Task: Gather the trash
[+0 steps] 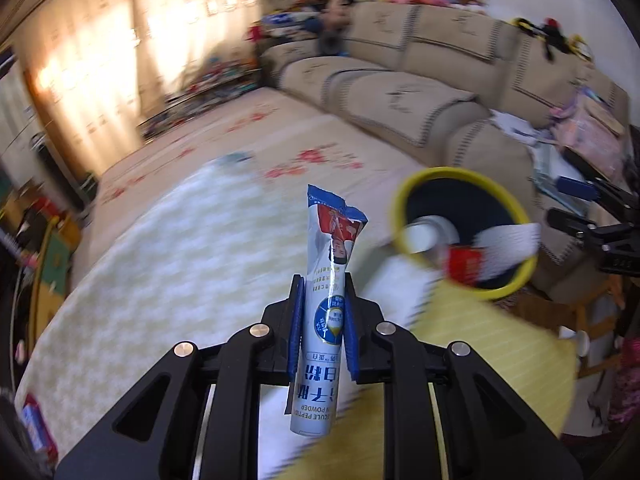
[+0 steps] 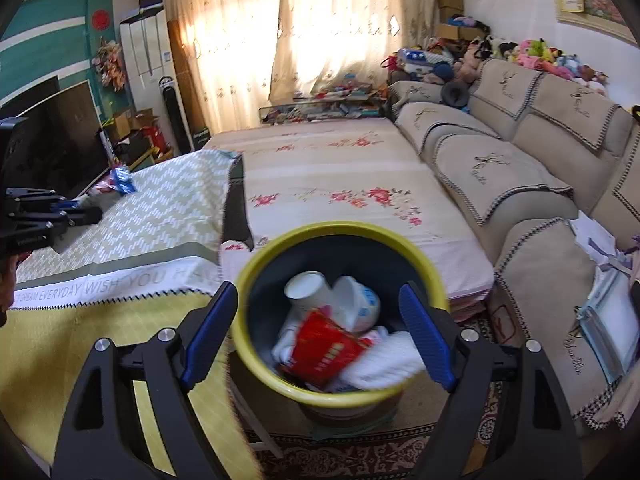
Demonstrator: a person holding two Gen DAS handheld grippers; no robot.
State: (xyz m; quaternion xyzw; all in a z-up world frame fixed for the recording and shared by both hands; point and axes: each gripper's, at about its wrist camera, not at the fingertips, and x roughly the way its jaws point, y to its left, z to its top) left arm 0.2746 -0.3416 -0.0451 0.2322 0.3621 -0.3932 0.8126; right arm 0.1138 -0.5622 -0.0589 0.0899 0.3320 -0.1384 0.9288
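The torn powder sachet point(image 1: 326, 308) stands upright, pinched between the blue pads of my left tongs point(image 1: 323, 320), which I have fully clamped on it. Just beyond and to its right I see the yellow-rimmed bin point(image 1: 466, 232), already holding a paper cup point(image 2: 308, 290) and a red packet point(image 2: 326, 350). My right tongs point(image 2: 320, 332) gape wide and empty, framing the bin above the tabletop point(image 2: 120, 216).

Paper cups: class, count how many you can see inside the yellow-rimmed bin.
1. A white paper cup lies on its side toward the bin's far side, above the red packet. Others may be buried under the trash.
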